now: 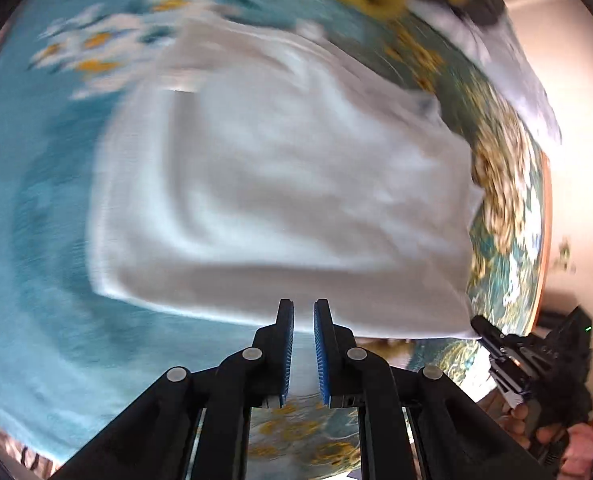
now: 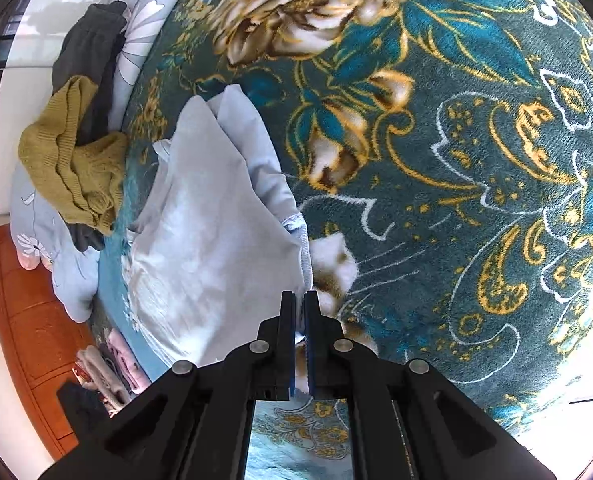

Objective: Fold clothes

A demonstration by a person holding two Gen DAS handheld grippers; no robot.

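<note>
A pale white-blue garment [image 1: 280, 184] lies spread on the teal flowered blanket [image 1: 36, 240]; this view is blurred by motion. My left gripper [image 1: 303, 309] is shut on the garment's near edge, with white cloth showing between its blue pads. My right gripper [image 1: 481, 326] meets the same garment at its near right corner, in the left wrist view. In the right wrist view the garment [image 2: 212, 232] lies bunched and creased to the left, and its lower corner runs into the right gripper [image 2: 299, 295], whose jaws stand almost together on the cloth.
A mustard knitted sweater [image 2: 72, 160] and a dark grey garment [image 2: 88, 48] lie heaped on a daisy-print quilt [image 2: 64, 264] at the blanket's far side. An orange-brown wooden bed frame [image 2: 28, 320] and folded pink clothes [image 2: 116, 364] are beyond. A hand [image 1: 524, 420] holds the right gripper.
</note>
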